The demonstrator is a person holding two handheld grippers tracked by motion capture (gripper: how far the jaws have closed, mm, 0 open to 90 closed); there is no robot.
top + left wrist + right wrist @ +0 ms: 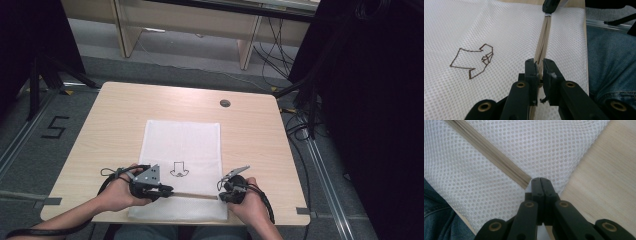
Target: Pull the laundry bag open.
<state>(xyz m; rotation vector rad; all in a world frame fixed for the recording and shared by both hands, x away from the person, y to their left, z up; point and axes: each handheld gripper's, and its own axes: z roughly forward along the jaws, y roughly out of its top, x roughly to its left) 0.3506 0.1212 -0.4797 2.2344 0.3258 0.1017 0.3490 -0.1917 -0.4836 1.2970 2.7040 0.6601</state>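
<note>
High view: white mesh laundry bag (181, 150) lies flat on the light wood tabletop (115, 115), its near edge at the person's side, a small dark outline drawing (177, 170) printed mid-bag. A beige zipper (192, 195) runs across the near end. Left claw (167, 190) and right claw (220, 197) sit at opposite ends of that zipper, likely so one anchors the bag while the other works the slider.

Left gripper view: left claw (539, 72) is clenched, jaws nearly together, pinching what looks like the zipper pull (539, 75). Zipper tape (543, 37) stretches taut away toward the right claw (550, 6) at the far end. Person's jeans (609, 65) just beside the bag.

Right gripper view: right claw (540, 185) is clenched tight at the zipper's end (525, 181), apparently gripping the mesh fabric (549, 150) there to hold it steady; what exactly sits between the pads is hidden.
</note>
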